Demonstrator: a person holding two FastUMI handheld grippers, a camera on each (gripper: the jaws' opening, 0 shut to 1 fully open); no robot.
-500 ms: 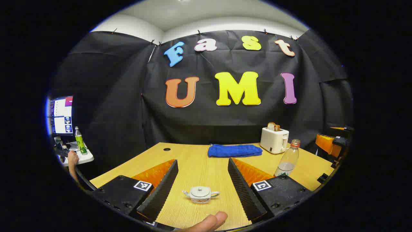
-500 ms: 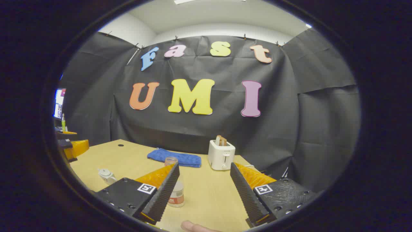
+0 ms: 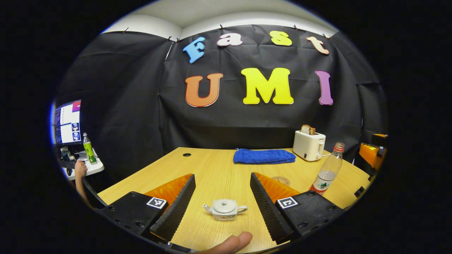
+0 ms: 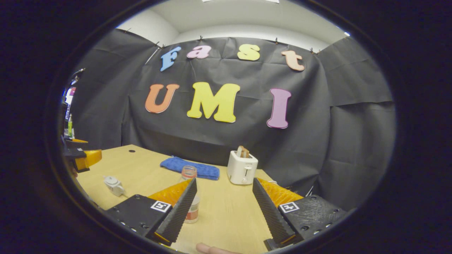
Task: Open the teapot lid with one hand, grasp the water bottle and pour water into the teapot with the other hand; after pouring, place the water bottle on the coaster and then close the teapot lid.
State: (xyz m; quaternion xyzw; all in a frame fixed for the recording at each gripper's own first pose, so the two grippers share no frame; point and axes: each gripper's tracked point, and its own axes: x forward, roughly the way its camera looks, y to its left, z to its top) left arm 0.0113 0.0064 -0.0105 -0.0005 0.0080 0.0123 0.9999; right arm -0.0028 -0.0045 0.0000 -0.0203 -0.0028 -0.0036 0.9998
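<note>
White ceramic teapot (image 3: 225, 209) with its lid on sits low in the centre of the left gripper view, framed between the 2 spread fingers of the left gripper (image 3: 222, 201), which grasp nothing. Compared with half a second ago the pot sits a little larger and slightly right of where it was, and the wall has slid upward in the frame, so this gripper has dipped and edged closer; the lid knob is lined up for a pinch, but the fingers are not yet around it. In the right gripper view the same teapot (image 4: 113, 185) shows small at lower left.

Clear plastic water bottle (image 3: 327, 170) with a red cap and a little water stands upright at the right of the left gripper view. In the right gripper view the bottle (image 4: 191, 193) stands partly behind the inner edge of one finger of the right gripper (image 4: 222, 208), whose fingers are also wide apart and empty. It has shifted little since the earlier frame, so the right side seems to be waiting or only beginning its approach.

Round coaster (image 3: 280, 180) lies flat on the wooden counter (image 3: 212, 165) just beyond the left gripper's finger. Farther back lie a folded blue towel (image 3: 264, 156) and a white toaster (image 3: 309, 145) holding bread.
</note>
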